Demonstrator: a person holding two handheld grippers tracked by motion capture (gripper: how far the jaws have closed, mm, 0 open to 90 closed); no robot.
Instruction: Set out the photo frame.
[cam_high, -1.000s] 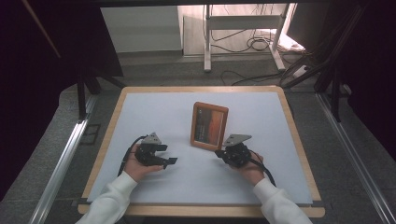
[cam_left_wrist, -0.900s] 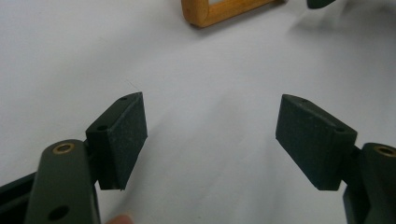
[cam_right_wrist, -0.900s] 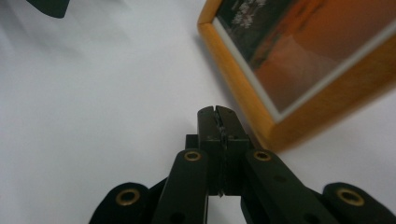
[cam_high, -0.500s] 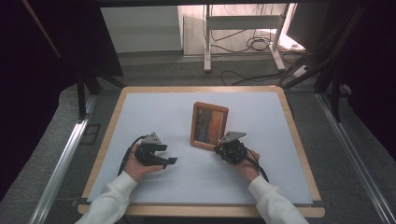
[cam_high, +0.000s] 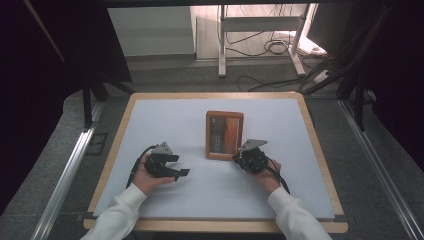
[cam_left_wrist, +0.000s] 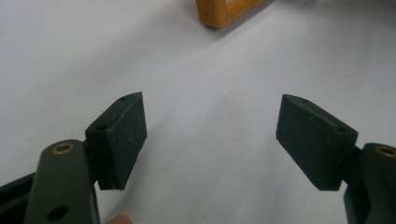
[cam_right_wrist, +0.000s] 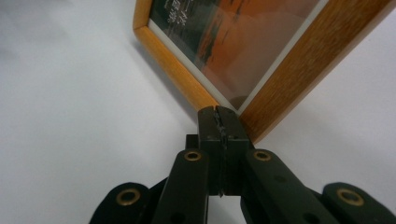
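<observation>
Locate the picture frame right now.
In the high view the wooden picture frame lies flat just right of centre on the white table, its near right corner at the tips of the shut right gripper.

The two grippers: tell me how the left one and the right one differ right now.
The left gripper has its jaws wide apart with only bare white table between them; the right gripper has its jaws pressed together. The left gripper sits well away from the wooden picture frame; the right gripper's tips are at the frame's near corner. Both are black, hand-held and low over the table.
</observation>
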